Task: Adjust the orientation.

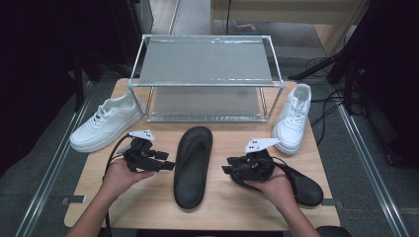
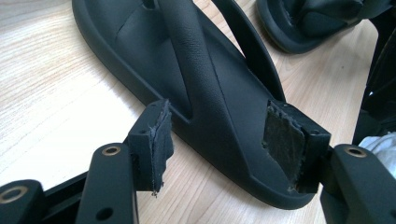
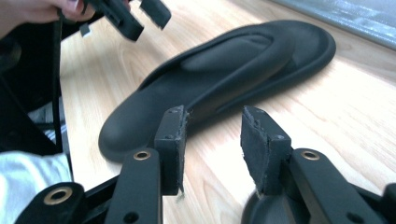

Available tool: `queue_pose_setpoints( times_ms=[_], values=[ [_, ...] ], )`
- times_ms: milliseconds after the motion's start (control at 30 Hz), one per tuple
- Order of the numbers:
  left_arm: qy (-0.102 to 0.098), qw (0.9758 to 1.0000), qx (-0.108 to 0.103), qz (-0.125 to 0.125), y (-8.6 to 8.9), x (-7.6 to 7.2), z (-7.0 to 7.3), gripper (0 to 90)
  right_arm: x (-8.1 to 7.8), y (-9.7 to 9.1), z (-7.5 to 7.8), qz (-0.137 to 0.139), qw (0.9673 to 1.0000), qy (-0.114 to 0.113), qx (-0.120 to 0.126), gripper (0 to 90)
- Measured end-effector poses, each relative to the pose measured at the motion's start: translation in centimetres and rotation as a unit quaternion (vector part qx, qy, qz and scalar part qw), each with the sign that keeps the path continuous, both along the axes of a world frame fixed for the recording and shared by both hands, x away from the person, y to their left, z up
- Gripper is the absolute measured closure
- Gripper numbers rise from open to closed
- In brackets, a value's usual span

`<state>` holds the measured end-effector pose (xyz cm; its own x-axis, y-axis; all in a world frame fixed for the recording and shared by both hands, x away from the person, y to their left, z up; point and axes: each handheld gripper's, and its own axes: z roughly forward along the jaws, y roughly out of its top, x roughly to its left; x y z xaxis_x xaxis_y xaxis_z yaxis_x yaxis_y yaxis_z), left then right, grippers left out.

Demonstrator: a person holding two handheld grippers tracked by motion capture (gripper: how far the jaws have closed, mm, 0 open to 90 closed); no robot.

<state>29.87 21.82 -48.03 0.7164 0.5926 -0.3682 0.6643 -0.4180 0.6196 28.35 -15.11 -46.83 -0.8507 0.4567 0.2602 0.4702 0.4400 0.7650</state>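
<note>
While both grippers are hovering low over the wooden surface [image 1: 148, 197], a black flip-flop [image 1: 192, 165] is lying flat between them at the middle, its strap facing up and its length running away from the person toward the metal shoe rack [image 1: 207, 79]. The left gripper [image 1: 170, 165] is pointing in at the flip-flop's left edge; in the left gripper view its jaws are standing wide apart, straddling the rim of the flip-flop [image 2: 205, 93] at one rounded end, and the worn pads [image 2: 161, 140] are not pressing on it. The right gripper [image 1: 226, 170] is aiming at the flip-flop from the other side, staying clear of it; in the right gripper view its jaws are gaping about halfway with only bare wood between them, the flip-flop [image 3: 219, 79] lying just beyond. A second black flip-flop [image 1: 306, 190] is resting under the right hand [image 1: 274, 187], near the surface's right edge. One white sneaker [image 1: 104, 123] is sitting at the far left, another white sneaker [image 1: 294, 118] at the far right beside the rack. No brand mark, label or writing is showing legibly on the footwear, the rack or the grippers.
</note>
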Motion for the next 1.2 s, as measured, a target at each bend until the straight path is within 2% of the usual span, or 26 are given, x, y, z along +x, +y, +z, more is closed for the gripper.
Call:
queue_pose_setpoints(
  times_ms=[100, 467, 567, 600, 733, 933, 1000, 1200],
  values=[
    [0.0, 1.0, -0.003, 0.0, -0.1, 0.1, 0.1, 41.6, -0.4, -0.7, -0.2, 0.004, 0.9999, -0.002, -0.014, 59.8],
    [-0.005, 0.9999, -0.008, -0.005, -0.9, 0.6, 0.5, 40.5, -1.5, -3.8, 0.0, -0.017, 0.9998, -0.006, -0.012, 63.1],
    [-0.007, 0.9999, -0.014, -0.005, -1.0, 0.8, 0.6, 40.3, -1.8, -4.7, 0.0, -0.021, 0.9995, -0.01, -0.022, 63.3],
    [-0.008, 0.9998, -0.016, -0.005, -1.0, 0.8, 0.6, 40.0, -1.9, -5.0, 0.0, -0.022, 0.9995, -0.004, -0.022, 63.2],
    [-0.015, 0.9997, -0.018, -0.005, -1.3, 1.1, 0.7, 39.1, -2.1, -6.2, -0.1, -0.04, 0.9987, 0.009, -0.028, 58.0],
    [-0.013, 0.9996, -0.024, -0.007, -1.8, 1.4, 0.6, 39.2, -2.6, -7.8, -0.3, -0.058, 0.9975, 0.012, -0.039, 58.4],
    [-0.014, 0.9997, -0.017, -0.013, -2.0, 1.6, 0.7, 39.2, -2.7, -8.4, -0.2, -0.064, 0.9971, 0.011, -0.039, 58.7],
    [-0.012, 0.9997, -0.017, -0.015, -2.4, 2.0, 0.6, 39.4, -3.3, -10.2, -0.3, -0.082, 0.9956, 0.011, -0.045, 59.1]
  ],
)
